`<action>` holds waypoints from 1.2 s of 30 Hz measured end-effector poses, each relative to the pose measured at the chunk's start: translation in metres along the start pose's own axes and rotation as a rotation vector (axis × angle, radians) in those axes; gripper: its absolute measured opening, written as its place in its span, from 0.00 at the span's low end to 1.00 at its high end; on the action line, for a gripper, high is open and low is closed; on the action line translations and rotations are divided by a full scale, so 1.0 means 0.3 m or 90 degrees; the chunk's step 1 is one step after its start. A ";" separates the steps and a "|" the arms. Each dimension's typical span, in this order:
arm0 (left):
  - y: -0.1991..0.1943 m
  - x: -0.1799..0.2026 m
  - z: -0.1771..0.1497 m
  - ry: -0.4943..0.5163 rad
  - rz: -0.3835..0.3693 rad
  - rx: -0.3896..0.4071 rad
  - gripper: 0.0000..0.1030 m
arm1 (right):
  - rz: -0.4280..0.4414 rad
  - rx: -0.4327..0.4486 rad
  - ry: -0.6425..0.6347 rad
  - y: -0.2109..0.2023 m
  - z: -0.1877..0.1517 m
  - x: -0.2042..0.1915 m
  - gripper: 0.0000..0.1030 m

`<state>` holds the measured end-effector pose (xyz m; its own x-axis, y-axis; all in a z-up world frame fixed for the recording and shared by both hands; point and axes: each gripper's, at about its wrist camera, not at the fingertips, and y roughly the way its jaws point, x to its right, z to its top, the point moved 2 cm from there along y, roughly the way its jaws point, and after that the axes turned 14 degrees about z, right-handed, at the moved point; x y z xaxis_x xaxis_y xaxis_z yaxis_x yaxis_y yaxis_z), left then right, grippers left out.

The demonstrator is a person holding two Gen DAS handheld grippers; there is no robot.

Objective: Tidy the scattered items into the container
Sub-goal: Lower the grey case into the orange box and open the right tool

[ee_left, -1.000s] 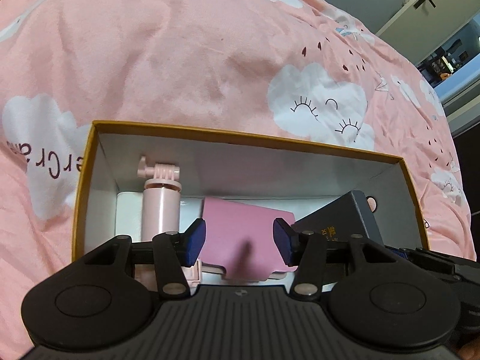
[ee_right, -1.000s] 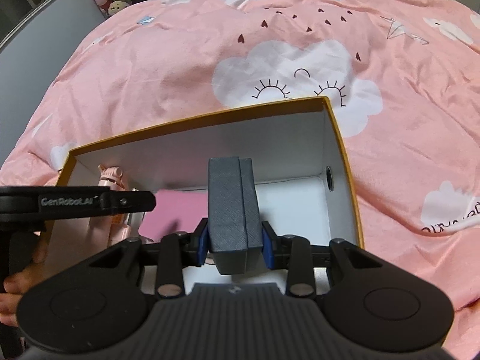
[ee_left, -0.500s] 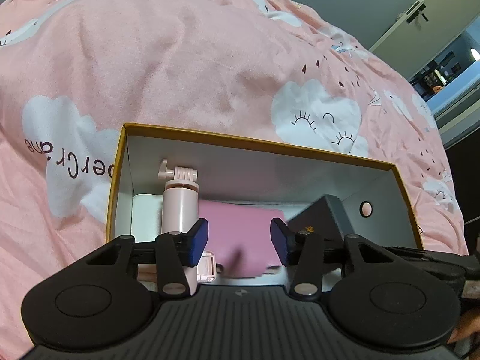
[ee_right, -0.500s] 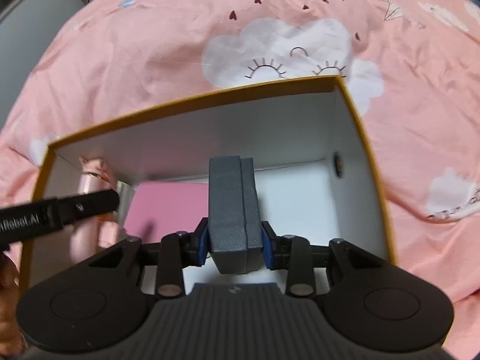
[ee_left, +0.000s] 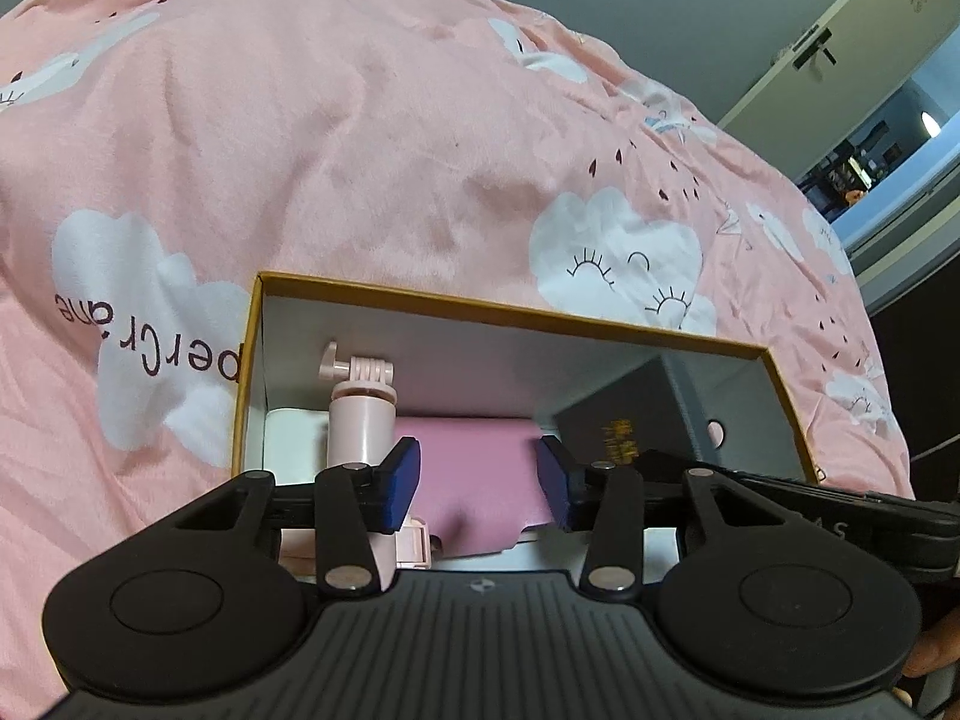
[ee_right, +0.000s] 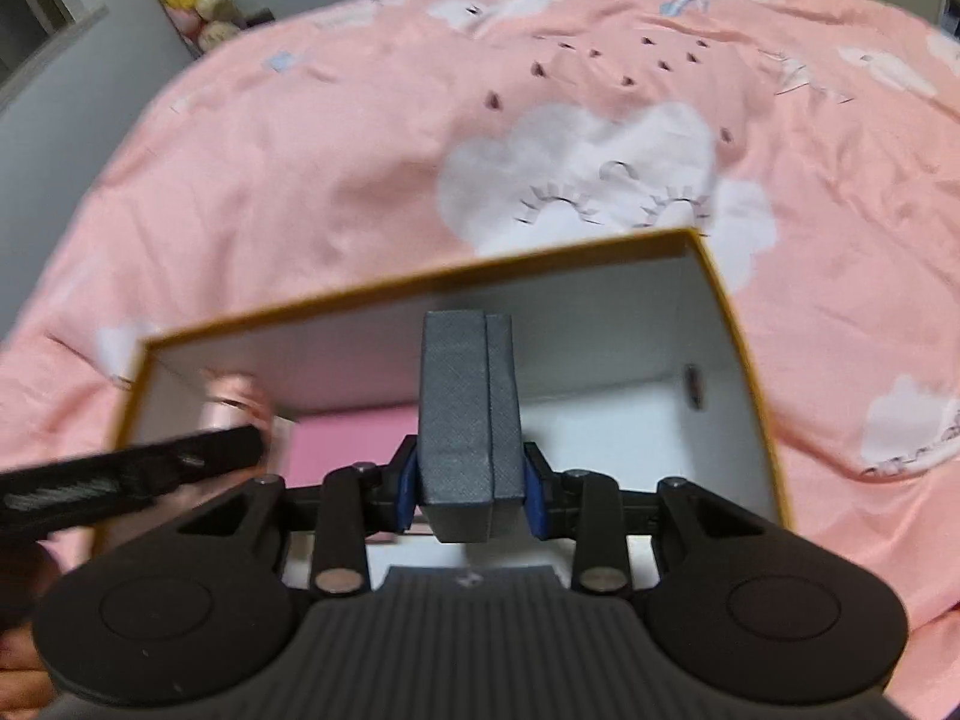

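Note:
An open cardboard box with an orange rim (ee_left: 480, 300) (ee_right: 420, 285) sits on the pink bed cover. Inside it lie a pink flat case (ee_left: 468, 468) (ee_right: 342, 438) and a pink camera handle (ee_left: 360, 414) (ee_right: 234, 402) standing at the left. My right gripper (ee_right: 471, 489) is shut on a dark grey box (ee_right: 468, 414), held upright over the box's inside; that grey box also shows in the left wrist view (ee_left: 624, 432). My left gripper (ee_left: 477, 480) is open and empty, at the box's near edge above the pink case.
The pink cloud-print bed cover (ee_left: 360, 150) (ee_right: 360, 150) surrounds the box on all sides. A cupboard and doorway (ee_left: 870, 90) stand at the far right. Plush toys (ee_right: 192, 0) sit on a shelf at the back left.
The left gripper has pulled back and up from the box, staying open. The right gripper has moved a little with the grey box still in its grip inside the box.

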<state>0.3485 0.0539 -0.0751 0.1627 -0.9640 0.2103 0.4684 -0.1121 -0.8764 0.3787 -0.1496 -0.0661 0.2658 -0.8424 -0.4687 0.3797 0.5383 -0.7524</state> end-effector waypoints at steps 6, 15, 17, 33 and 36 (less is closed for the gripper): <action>-0.018 -0.011 0.002 -0.002 -0.003 0.010 0.44 | 0.108 -0.004 0.096 0.066 0.012 -0.015 0.35; -0.012 -0.023 0.008 0.000 -0.003 0.015 0.41 | 0.157 -0.025 0.170 0.162 -0.018 -0.006 0.36; -0.012 -0.023 0.008 0.000 -0.003 0.015 0.41 | 0.150 -0.023 0.163 0.159 -0.015 -0.007 0.36; -0.015 -0.022 0.007 0.004 -0.006 0.015 0.41 | 0.037 -0.032 0.073 0.156 0.009 0.030 0.35; -0.015 -0.022 0.006 0.004 -0.007 0.016 0.41 | 0.057 -0.036 0.063 0.173 0.008 0.016 0.33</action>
<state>0.3469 0.0613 -0.0719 0.1515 -0.9642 0.2175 0.4917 -0.1174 -0.8628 0.4019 -0.1256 -0.1062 0.2069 -0.7907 -0.5762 0.3068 0.6117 -0.7292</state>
